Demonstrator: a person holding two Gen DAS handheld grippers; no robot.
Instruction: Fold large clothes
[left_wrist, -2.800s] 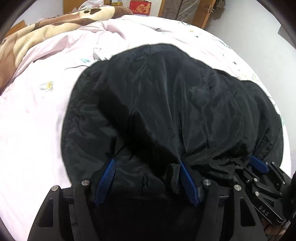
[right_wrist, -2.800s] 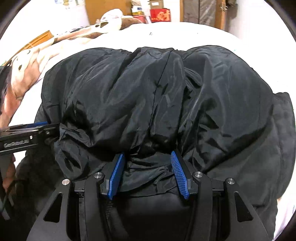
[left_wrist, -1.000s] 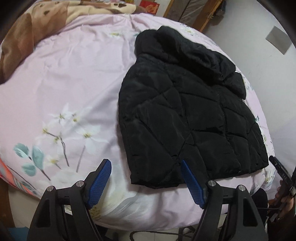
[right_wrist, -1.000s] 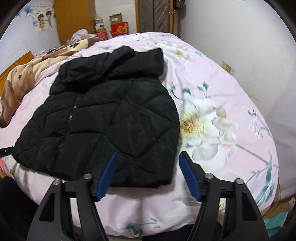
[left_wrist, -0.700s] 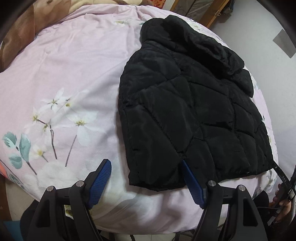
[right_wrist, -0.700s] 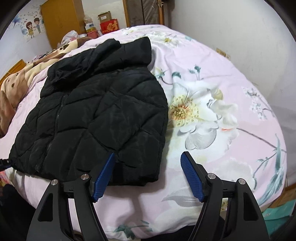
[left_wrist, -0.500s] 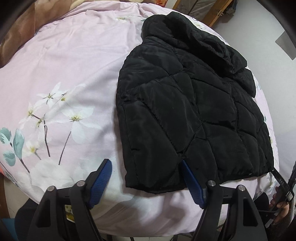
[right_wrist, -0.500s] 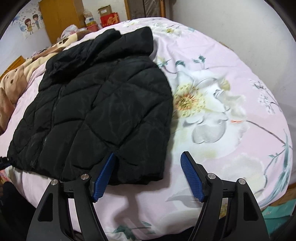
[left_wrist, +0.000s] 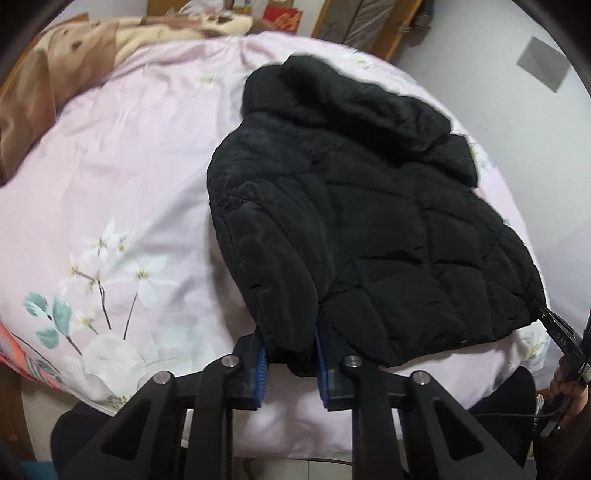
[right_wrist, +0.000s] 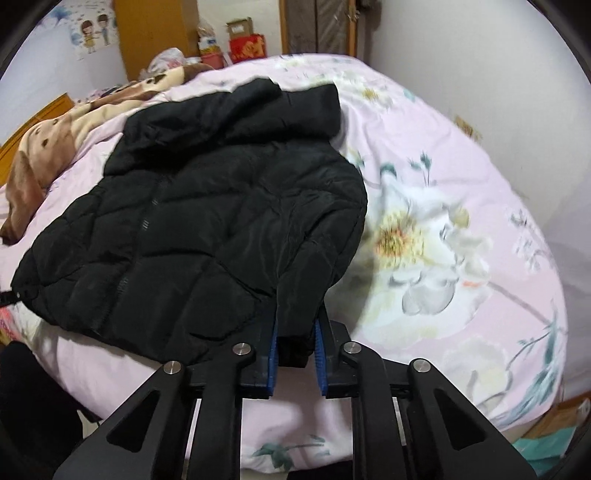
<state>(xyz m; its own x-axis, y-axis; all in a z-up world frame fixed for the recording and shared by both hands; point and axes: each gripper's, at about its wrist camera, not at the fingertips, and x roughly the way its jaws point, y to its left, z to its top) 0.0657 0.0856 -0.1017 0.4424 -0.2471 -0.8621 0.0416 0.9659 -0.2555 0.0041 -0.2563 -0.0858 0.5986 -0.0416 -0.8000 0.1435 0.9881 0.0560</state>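
A black quilted hooded jacket (left_wrist: 369, 229) lies front up on the pink floral bed (left_wrist: 122, 206), hood at the far end. My left gripper (left_wrist: 290, 354) is shut on the cuff of its left sleeve (left_wrist: 269, 280) at the near hem. In the right wrist view the jacket (right_wrist: 192, 221) fills the left half, and my right gripper (right_wrist: 295, 350) is shut on the cuff of the other sleeve (right_wrist: 317, 266). Both cuffs are lifted slightly off the bed.
A brown and cream blanket (left_wrist: 44, 85) lies at the bed's far left, also in the right wrist view (right_wrist: 48, 147). A wall (right_wrist: 480, 55) runs along the bed's right side. Wardrobe and boxes (right_wrist: 243, 44) stand beyond the bed. The near bed edge (right_wrist: 295, 435) is below my grippers.
Both grippers moved in to the jacket's near corners and closed on the sleeve cuffs; half a second ago both were open and empty.
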